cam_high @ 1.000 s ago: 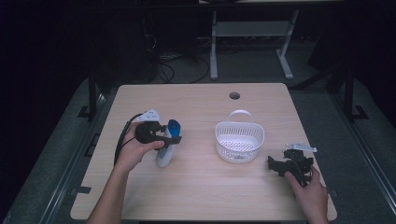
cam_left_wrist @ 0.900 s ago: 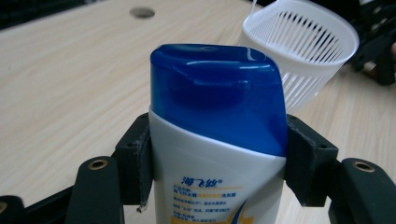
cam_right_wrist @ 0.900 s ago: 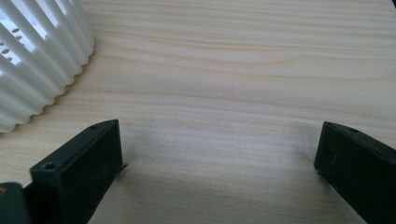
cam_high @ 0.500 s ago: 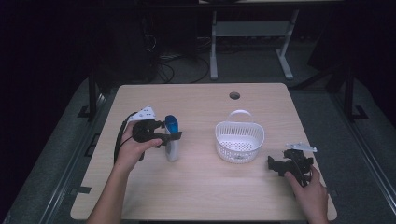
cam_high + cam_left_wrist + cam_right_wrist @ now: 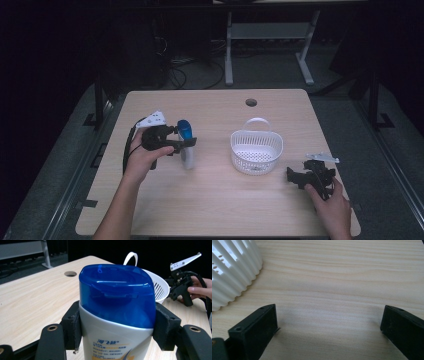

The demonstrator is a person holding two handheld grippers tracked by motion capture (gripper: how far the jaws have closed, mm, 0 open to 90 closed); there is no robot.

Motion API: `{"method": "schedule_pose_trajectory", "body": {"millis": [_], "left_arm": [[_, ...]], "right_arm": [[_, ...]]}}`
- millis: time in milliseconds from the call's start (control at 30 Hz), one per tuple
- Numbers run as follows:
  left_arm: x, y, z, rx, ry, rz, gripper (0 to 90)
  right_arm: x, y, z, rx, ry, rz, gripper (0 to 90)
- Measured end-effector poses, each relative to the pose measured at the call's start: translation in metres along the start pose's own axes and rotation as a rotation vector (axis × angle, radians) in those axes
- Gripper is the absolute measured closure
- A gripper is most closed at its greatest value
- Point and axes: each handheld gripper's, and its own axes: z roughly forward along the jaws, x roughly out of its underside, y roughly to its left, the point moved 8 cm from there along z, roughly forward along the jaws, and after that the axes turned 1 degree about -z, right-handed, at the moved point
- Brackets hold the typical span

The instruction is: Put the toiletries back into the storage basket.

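Note:
A white shampoo bottle (image 5: 186,149) with a blue cap (image 5: 117,292) stands upright left of the table's middle. My left gripper (image 5: 181,144) is shut on the shampoo bottle, one jaw on each side just below the cap (image 5: 184,131). A white slatted basket (image 5: 256,151) with a raised handle sits right of centre, and I see nothing inside it. My right gripper (image 5: 293,176) rests low on the table near the right edge, open, its jaws wide apart over bare wood. In the left gripper view the basket (image 5: 157,287) and the other gripper (image 5: 180,285) lie beyond the bottle.
The light wooden table (image 5: 215,200) has a round cable hole (image 5: 251,102) near its far edge. The basket's ribbed wall (image 5: 232,275) lies just left of my right gripper's jaws. Dark floor, cables and a white stand lie beyond the table.
My left gripper has lifted the lying bottle and turned it upright, shifting it slightly toward the far side. The right gripper has stayed still.

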Motion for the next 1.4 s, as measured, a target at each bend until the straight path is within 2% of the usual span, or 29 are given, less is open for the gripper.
{"method": "schedule_pose_trajectory", "body": {"millis": [500,867,1400], "left_arm": [[-0.015,-0.013,0.005,0.032,0.0,0.039,35.7],[-0.035,-0.021,0.01,0.049,-0.013,0.062,35.8],[-0.056,-0.034,0.028,0.089,-0.023,0.084,35.8]], "right_arm": [[0.0,0.0,0.0,0.0,0.0,-0.002,0.4],[0.0,0.0,0.0,0.0,-0.001,-0.001,0.4],[0.0,0.0,0.0,0.0,0.0,-0.002,0.4]]}}
